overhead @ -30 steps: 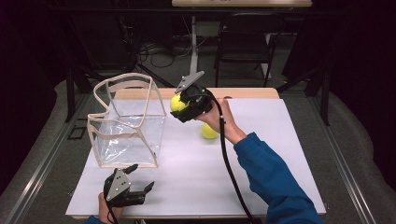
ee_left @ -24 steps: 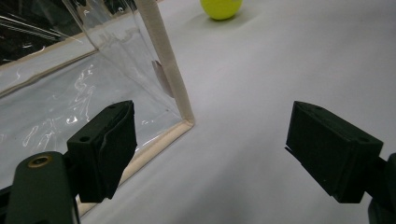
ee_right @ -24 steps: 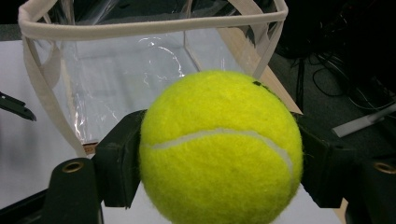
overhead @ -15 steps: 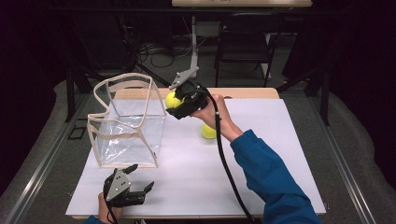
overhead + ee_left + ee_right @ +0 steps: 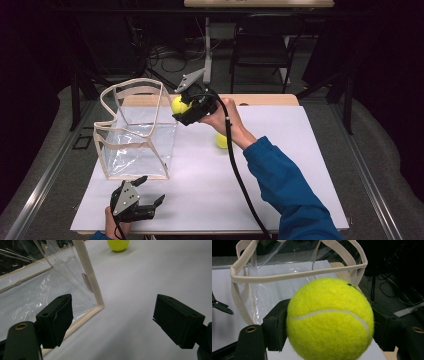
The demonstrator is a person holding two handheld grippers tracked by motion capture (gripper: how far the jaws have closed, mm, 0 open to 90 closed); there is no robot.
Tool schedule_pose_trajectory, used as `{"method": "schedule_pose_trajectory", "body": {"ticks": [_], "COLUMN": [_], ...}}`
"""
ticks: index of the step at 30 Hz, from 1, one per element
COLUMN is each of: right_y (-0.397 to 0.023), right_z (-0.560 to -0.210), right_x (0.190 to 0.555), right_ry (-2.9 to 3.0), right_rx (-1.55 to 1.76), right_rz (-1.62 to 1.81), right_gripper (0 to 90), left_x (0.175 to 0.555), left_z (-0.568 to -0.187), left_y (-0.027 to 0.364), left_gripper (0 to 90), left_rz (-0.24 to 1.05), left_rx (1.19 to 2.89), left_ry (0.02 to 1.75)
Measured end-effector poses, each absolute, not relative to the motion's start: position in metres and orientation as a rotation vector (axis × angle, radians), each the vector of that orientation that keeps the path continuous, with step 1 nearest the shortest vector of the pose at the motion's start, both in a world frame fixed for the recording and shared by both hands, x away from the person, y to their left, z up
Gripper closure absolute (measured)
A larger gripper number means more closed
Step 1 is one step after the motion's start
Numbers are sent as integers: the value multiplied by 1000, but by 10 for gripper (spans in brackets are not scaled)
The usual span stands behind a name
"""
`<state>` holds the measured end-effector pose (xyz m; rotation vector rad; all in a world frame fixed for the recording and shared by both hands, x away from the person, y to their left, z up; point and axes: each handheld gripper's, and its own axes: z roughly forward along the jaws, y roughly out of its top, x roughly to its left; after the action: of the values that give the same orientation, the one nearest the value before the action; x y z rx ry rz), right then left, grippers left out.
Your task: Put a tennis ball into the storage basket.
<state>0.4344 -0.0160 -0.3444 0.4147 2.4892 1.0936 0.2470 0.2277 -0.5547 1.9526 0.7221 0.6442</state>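
Observation:
My right gripper [image 5: 186,107] is shut on a yellow tennis ball [image 5: 178,105] and holds it in the air just right of the rim of a clear plastic bag with cream trim [image 5: 134,131]. In the right gripper view the tennis ball [image 5: 330,319] sits clamped between the two jaws, with the bag's rim [image 5: 297,275] just beyond it. A second tennis ball [image 5: 222,141] lies on the white table behind my right wrist. My left gripper [image 5: 149,191] rests open near the table's front edge, its jaws wide apart in front of the bag's lower corner [image 5: 99,305].
The white tabletop [image 5: 300,165] ends in a wooden strip [image 5: 270,99] at the back. A dark chair [image 5: 260,50] and a stand stand behind the table. The second ball [image 5: 118,244] shows far off in the left gripper view.
My right gripper has carried the ball a little to the left, closer to the bag's rim. The left gripper has stayed where it was.

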Motion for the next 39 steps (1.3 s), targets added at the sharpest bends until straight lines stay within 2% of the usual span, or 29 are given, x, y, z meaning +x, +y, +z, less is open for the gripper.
{"method": "schedule_pose_trajectory", "body": {"ticks": [39], "right_y": [12], "right_z": [-332], "right_x": [443], "right_ry": [2503], "right_rx": [389], "right_rz": [1080], "right_gripper": [260], "left_x": [247], "left_z": [-554], "left_y": [229], "left_gripper": [161], "left_rz": [643], "left_rx": [1940], "left_ry": [721]}}
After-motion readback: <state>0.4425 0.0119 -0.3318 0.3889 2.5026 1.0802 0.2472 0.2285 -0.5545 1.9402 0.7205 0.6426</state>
